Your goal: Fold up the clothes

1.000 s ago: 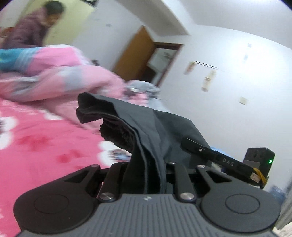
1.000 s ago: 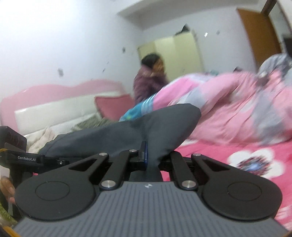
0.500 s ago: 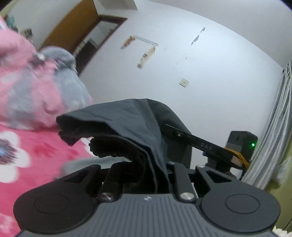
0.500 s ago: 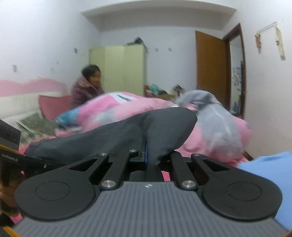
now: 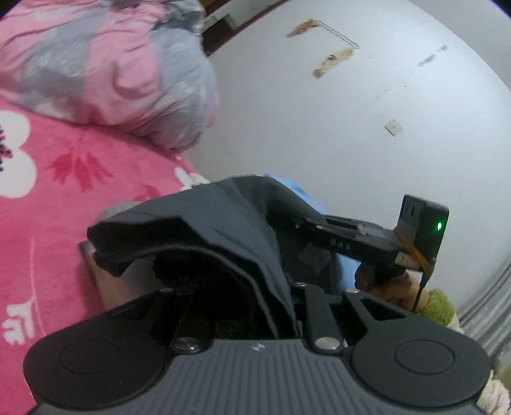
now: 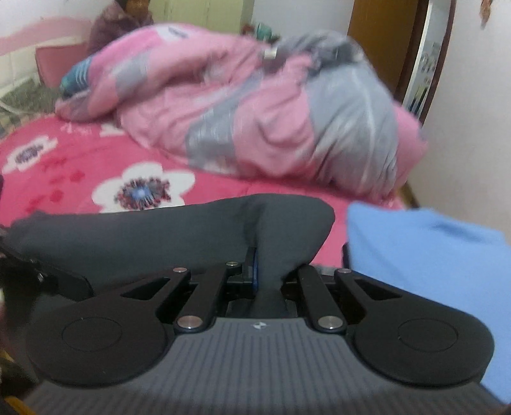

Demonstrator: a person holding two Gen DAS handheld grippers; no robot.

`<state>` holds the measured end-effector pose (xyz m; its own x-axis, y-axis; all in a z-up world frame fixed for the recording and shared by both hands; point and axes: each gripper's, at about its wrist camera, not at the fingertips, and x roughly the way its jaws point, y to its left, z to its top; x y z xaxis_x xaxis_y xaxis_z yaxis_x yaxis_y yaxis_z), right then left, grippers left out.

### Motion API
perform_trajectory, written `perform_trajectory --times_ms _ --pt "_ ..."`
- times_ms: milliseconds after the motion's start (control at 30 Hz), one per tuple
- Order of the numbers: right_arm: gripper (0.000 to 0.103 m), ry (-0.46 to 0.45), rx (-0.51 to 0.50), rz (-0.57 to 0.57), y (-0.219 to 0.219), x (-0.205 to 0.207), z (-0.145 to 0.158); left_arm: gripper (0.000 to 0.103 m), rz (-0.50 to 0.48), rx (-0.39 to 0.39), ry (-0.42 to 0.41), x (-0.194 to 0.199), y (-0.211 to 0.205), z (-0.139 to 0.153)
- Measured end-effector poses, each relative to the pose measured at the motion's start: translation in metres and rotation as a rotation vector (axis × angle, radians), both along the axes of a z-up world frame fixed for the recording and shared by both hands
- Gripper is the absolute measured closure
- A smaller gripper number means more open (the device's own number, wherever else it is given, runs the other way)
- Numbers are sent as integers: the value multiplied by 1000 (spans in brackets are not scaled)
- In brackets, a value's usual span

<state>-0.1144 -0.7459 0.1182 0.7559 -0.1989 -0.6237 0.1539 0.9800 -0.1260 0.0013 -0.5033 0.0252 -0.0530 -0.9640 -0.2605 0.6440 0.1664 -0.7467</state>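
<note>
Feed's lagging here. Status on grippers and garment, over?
Left gripper and right gripper both shut on dark grey fabric garment. Garment held above pink floral bedspread. Blue cloth close right.

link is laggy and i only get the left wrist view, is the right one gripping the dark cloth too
Observer: Yes. The right gripper is shut on the dark cloth, which bunches up between its fingers.
Operator: what's that blue bit behind the cloth
Observer: A light blue garment, lying just right of the right gripper at the bed's edge.
Operator: anything ahead of the right one
Observer: A rumpled pink and grey quilt piled on the pink flowered bedspread.
Operator: anyone else in the room
Observer: Someone in a dark purple top sits beyond the quilt, near the headboard.
</note>
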Motion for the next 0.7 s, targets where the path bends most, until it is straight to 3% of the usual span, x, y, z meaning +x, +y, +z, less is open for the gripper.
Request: perform_trajectory --times_ms 67,133,200,300,367,500,600,700 --pt "94 5 -1 -7 4 -2 -14 80 -14 11 27 12 -6 -6" --pt "78 14 3 -43 0 -2 -23 72 -42 13 89 26 -12 -16" --pt "57 32 -16 -91 -1 -9 -28 71 -60 7 145 36 -14 -23" --pt "50 5 -64 -142 11 -23 -19 66 -86 14 205 47 -15 -28" --pt "41 -83 -98 -172 29 -46 -2 63 -104 26 240 48 -12 -28" --pt "20 -315 -156 -162 102 -107 17 53 -136 57 312 55 -14 -30" --pt "14 -402 -115 -93 167 -137 -5 46 -159 77 337 59 -15 -25" --pt "8 -418 -184 -97 230 -134 -50 43 -180 97 365 62 -17 -21"
